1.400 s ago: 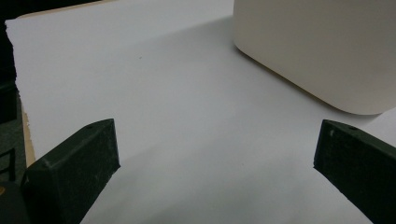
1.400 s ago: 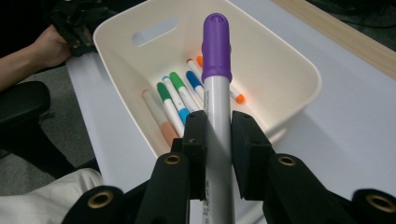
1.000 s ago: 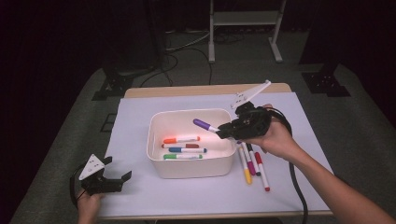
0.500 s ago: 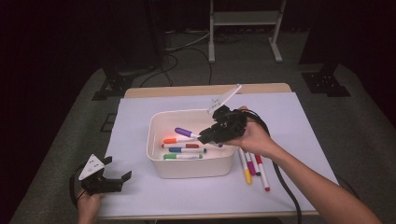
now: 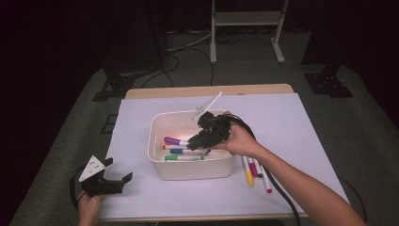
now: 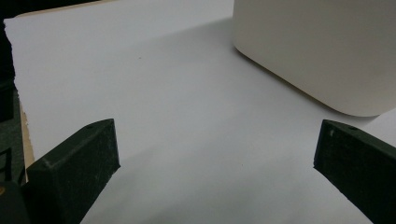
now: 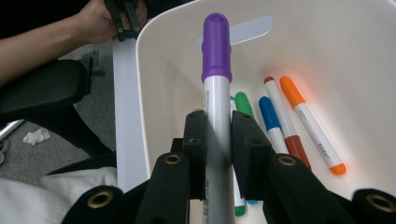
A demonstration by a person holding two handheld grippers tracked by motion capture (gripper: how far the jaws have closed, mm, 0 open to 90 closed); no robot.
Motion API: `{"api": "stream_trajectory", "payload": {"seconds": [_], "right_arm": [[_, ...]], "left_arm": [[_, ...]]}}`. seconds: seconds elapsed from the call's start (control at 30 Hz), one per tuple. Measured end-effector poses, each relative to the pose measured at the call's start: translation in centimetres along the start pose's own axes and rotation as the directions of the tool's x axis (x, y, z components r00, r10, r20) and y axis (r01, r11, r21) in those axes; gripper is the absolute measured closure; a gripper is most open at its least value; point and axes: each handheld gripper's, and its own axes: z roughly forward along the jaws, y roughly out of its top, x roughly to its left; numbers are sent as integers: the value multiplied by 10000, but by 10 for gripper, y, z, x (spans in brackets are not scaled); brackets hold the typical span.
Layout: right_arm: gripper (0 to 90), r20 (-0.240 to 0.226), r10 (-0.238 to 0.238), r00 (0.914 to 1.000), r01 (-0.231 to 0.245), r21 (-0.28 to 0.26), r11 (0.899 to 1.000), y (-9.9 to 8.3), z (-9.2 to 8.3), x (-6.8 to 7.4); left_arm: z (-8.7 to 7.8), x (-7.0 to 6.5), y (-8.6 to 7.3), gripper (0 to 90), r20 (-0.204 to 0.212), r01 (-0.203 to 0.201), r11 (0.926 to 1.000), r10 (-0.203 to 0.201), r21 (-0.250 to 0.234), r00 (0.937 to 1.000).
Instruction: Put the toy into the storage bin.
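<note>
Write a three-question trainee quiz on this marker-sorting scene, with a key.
1. True or false: the right gripper is shut on the purple marker.
2. Where do the left gripper's jaws stand? A) open above the white paper B) inside the white bin C) shut on a marker
3. Fill in: the loose markers on the paper lie on the bin's ____ side in the high view.

Key: 1 true; 2 A; 3 right.

Bright overhead light falls on the white counter (image 5: 301, 122) (surroundings nearly black); the high view looks soft, perhaps slightly blurred.
</note>
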Motion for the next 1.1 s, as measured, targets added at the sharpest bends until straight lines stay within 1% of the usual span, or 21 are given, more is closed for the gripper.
{"api": "stream_trajectory", "payload": {"seconds": [0.2,0.43,0.73,0.9,0.97,1.0,1.03,1.1], "right_arm": [[756,-200,-72,9998,78,312,9995,3,17,-3],[756,-201,-273,9994,287,695,9972,5,33,-6],[755,-401,-209,9990,250,1032,9943,7,48,-9],[753,-459,-372,9983,430,1316,9904,8,57,-6],[745,-477,-377,9981,439,1361,9897,8,60,-7],[726,-521,-384,9979,455,1415,9889,8,60,-7],[689,-513,-394,9979,467,1498,9876,8,62,-7],[670,-422,-496,9979,557,1567,9861,8,62,-7]], "left_arm": [[0,0,0,0,5,34,10000,-34,-10,10000],[0,0,0,0,25,52,10000,-52,-6,10000],[0,1,0,0,45,79,10000,-79,-41,10000],[0,1,0,0,50,76,10000,-75,-44,10000],[-1,1,0,0,47,48,10000,-48,-37,10000],[-1,1,0,0,44,67,10000,-67,-60,10000],[-1,1,0,0,48,82,9999,-81,-59,10000],[0,1,0,0,57,91,9999,-91,-60,9999]]}}
